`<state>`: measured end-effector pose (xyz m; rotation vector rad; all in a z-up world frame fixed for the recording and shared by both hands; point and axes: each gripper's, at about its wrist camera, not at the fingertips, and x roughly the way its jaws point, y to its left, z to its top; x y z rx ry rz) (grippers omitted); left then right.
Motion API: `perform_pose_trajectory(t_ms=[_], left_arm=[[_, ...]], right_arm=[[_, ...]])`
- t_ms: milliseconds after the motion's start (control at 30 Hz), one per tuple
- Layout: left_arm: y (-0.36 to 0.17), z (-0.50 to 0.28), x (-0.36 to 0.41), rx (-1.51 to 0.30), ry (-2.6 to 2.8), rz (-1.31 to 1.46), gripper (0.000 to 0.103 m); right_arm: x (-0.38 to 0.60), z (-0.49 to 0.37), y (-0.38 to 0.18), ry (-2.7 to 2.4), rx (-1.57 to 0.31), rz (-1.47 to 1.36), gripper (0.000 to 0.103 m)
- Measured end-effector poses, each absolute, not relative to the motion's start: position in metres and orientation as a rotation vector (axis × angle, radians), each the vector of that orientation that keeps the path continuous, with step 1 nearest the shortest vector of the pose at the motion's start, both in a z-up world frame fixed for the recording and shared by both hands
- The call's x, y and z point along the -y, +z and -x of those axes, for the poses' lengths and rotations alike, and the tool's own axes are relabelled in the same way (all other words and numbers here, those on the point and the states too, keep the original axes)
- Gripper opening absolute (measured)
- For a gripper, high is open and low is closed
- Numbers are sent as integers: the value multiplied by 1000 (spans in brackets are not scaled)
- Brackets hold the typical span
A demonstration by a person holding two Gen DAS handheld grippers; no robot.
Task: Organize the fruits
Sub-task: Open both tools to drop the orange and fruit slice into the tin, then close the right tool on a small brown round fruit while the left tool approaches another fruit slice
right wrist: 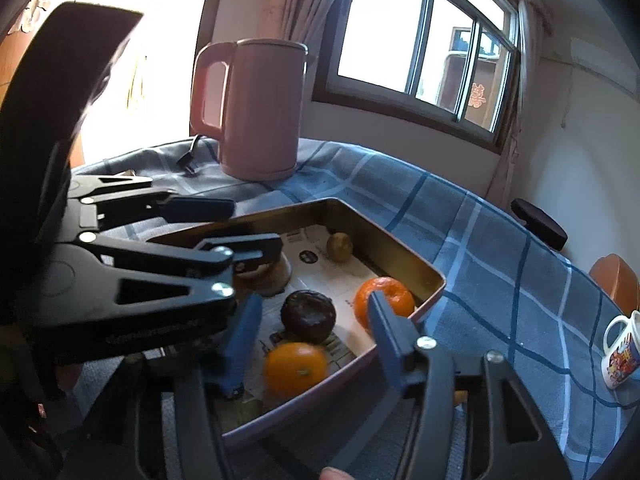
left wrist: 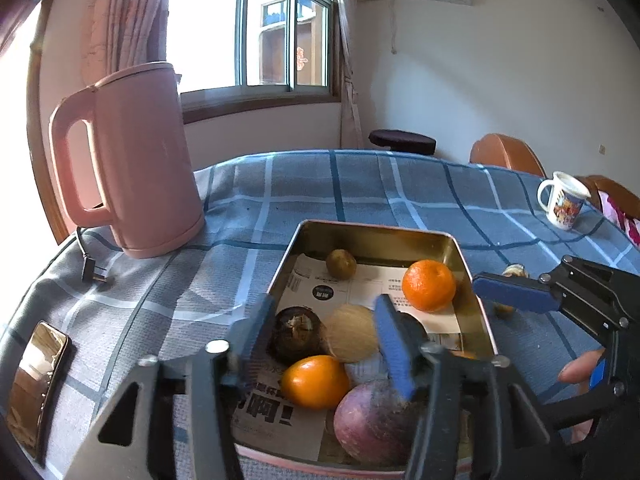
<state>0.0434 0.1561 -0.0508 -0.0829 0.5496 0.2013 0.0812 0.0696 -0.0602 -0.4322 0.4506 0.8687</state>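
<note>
**Fruits gathered in the metal tin, both grippers parted above it**

Fruits lie in the open metal tin (left wrist: 372,236) on our blue checked tablecloth (left wrist: 360,184), on printed paper lining its floor. We see a mandarin (left wrist: 429,285) by the tin's far right wall, a small brownish fruit (left wrist: 341,264) near the far wall, a dark round fruit (left wrist: 296,334) touching a pale ribbed one (left wrist: 352,332), a second orange fruit (left wrist: 315,381) and a purplish fruit (left wrist: 374,420) at the near end. The centre of the paper stays bare.

Our left gripper (left wrist: 320,344) hangs over the near fruits, jaws apart and gripping nothing. Our right gripper (right wrist: 312,340) stands over the tin's near right corner, jaws likewise apart, nothing pressed between the pads.

A pink kettle (left wrist: 140,160) rises left of the tin, its plug (left wrist: 94,274) on the cloth. A phone (left wrist: 36,380) lies at the left edge; a printed mug (left wrist: 564,200) stands well apart at far right. Cloth beyond the tin is open.
</note>
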Motion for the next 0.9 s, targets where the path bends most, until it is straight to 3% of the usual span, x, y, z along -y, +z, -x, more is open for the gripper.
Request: perform_pose_trajectory(t_ms=[267, 567, 733, 900], left_arm=[[-33, -28, -158, -465, 220, 127, 66], [-40, -35, -142, -481, 207, 123, 68], [-41, -37, -137, -484, 198, 115, 68], [-42, -38, -134, -490, 187, 115, 68]], right_arm=[[-8, -91, -37, 734, -391, 396, 60], [29, -127, -57, 614, -497, 393, 60], [13, -130, -64, 664, -523, 435, 56], [-11, -131, -75, 682, -550, 509, 44]])
